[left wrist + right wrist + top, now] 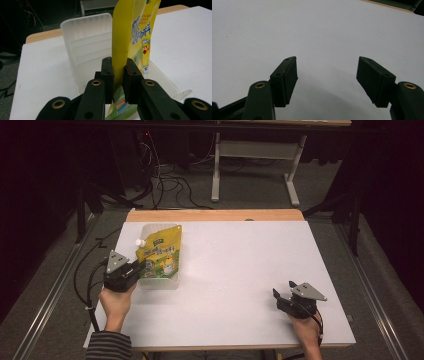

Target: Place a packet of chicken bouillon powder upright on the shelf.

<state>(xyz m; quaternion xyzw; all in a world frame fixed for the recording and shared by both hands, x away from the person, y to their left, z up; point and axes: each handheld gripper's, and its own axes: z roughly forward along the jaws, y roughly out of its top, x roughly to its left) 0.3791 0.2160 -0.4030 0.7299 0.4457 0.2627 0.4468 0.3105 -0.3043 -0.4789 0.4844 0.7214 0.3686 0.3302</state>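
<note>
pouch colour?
Yellow, green towards its bottom, with a cartoon chick; the pouch shows best in the left gripper view.

White table (235, 270) with wooden far edge; translucent plastic tray (150, 231) lies at its left.

There is one yellow pouch (161, 252) with one little white cap (140, 242). There is one clear plastic tray (165, 282). There is one white tabletop (235, 270). There are two black grippers, the left gripper (141, 266) and the right gripper (283, 289). Each one has two jaws, so that makes four jaws. Two hands hold them, one hand (116, 302) on the left and one hand (306, 329) on the right.
</note>
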